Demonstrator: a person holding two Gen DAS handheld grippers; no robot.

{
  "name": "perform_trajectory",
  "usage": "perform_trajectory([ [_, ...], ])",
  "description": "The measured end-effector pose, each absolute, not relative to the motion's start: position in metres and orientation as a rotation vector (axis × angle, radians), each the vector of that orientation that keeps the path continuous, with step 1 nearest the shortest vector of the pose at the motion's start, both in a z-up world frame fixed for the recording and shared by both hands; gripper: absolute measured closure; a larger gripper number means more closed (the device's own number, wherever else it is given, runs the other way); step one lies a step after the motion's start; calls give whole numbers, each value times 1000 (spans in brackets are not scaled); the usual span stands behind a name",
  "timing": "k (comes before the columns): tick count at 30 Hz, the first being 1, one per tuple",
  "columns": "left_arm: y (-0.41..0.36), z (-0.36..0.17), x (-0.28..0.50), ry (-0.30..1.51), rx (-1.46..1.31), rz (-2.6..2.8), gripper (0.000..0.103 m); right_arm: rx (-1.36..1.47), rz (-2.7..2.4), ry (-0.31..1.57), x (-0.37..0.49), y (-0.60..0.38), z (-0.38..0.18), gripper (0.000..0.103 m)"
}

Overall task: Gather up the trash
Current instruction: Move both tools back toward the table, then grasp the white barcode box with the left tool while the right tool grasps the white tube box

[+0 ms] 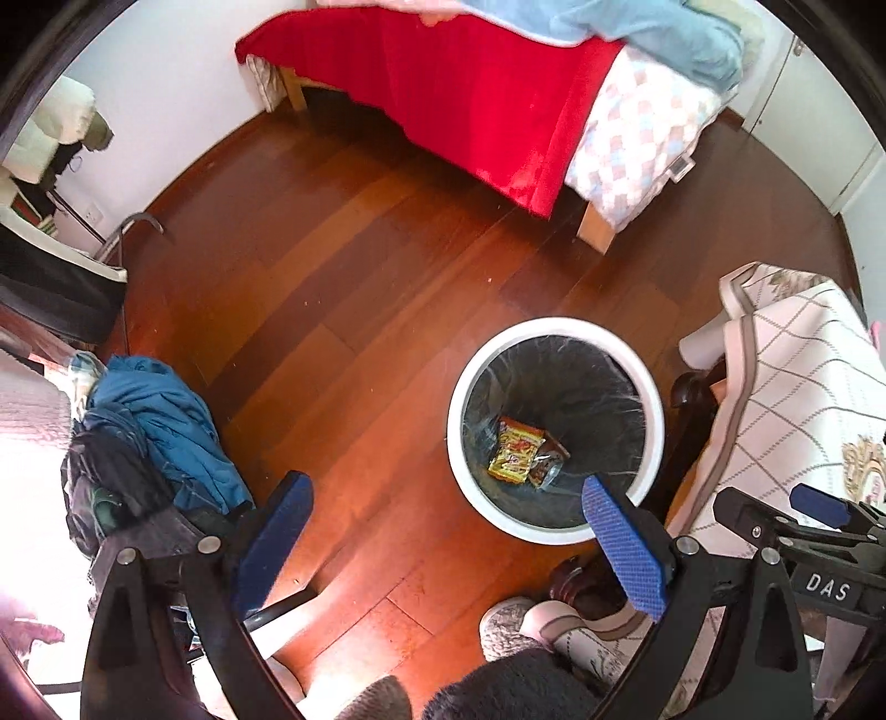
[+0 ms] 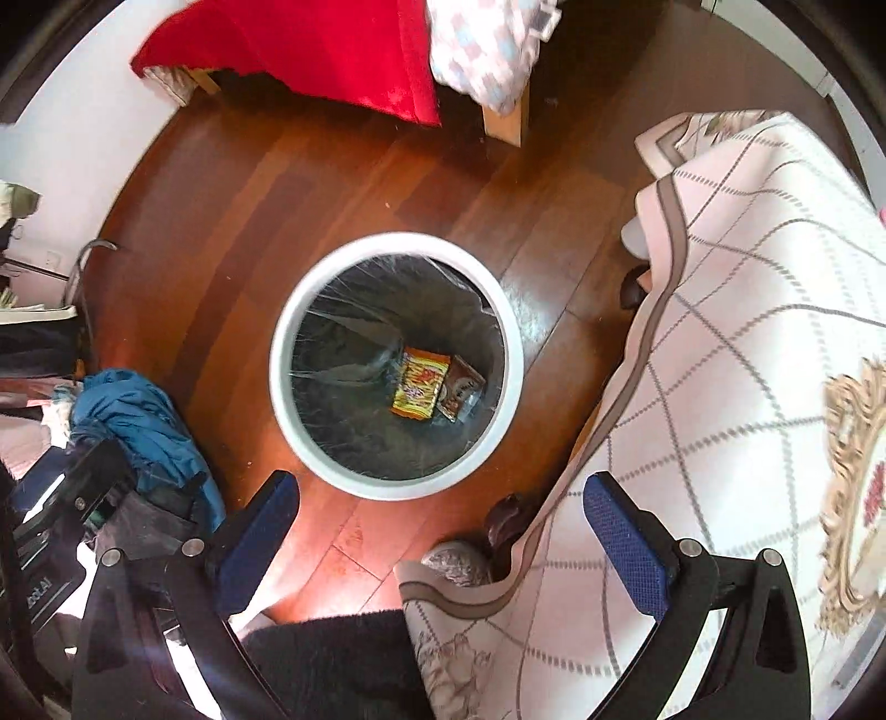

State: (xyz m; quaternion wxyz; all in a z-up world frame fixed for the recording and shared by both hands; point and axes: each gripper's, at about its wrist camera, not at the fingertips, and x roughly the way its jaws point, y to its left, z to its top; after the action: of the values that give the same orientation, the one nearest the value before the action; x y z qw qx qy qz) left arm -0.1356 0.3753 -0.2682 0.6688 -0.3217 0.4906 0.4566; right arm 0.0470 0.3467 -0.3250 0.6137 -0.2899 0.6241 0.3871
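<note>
A round white trash bin (image 1: 653, 410) with a dark plastic liner stands on the wooden floor; it also shows in the right wrist view (image 2: 512, 354). At its bottom lie a yellow snack wrapper (image 1: 512, 451) (image 2: 420, 382) and a brown wrapper (image 1: 551, 462) (image 2: 462, 387). My left gripper (image 1: 448, 520) is open and empty, held above the floor just left of the bin. My right gripper (image 2: 443, 518) is open and empty, held above the bin's near rim. The right gripper's body shows at the left wrist view's right edge (image 1: 808, 520).
A bed with a red cover (image 1: 470, 111) (image 2: 310, 50) stands at the far side. A piece of furniture draped in a white patterned cloth (image 1: 797, 399) (image 2: 736, 354) is right of the bin. A pile of blue and dark clothes (image 1: 149, 426) (image 2: 133, 426) lies left. Slippered feet (image 1: 509, 626) are below.
</note>
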Motion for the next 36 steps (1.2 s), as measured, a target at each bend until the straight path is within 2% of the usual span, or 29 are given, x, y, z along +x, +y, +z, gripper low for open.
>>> perform_trajectory([
  [15, 289, -153, -146, 926, -583, 1038, 4, -387, 1005, 1235, 29, 237, -177, 0],
  [21, 242, -127, -126, 891, -516, 990, 4, -235, 1005, 1181, 39, 166, -133, 0],
  [25, 197, -127, -78, 900, -475, 871, 4, -152, 925, 1188, 62, 98, -121, 0],
  [28, 156, -147, -12, 963, -436, 738, 4, -113, 824, 1218, 90, 41, -124, 0],
  [36, 68, -200, 141, 1088, -293, 510, 4, -120, 433, 1306, 209, -119, -163, 0],
])
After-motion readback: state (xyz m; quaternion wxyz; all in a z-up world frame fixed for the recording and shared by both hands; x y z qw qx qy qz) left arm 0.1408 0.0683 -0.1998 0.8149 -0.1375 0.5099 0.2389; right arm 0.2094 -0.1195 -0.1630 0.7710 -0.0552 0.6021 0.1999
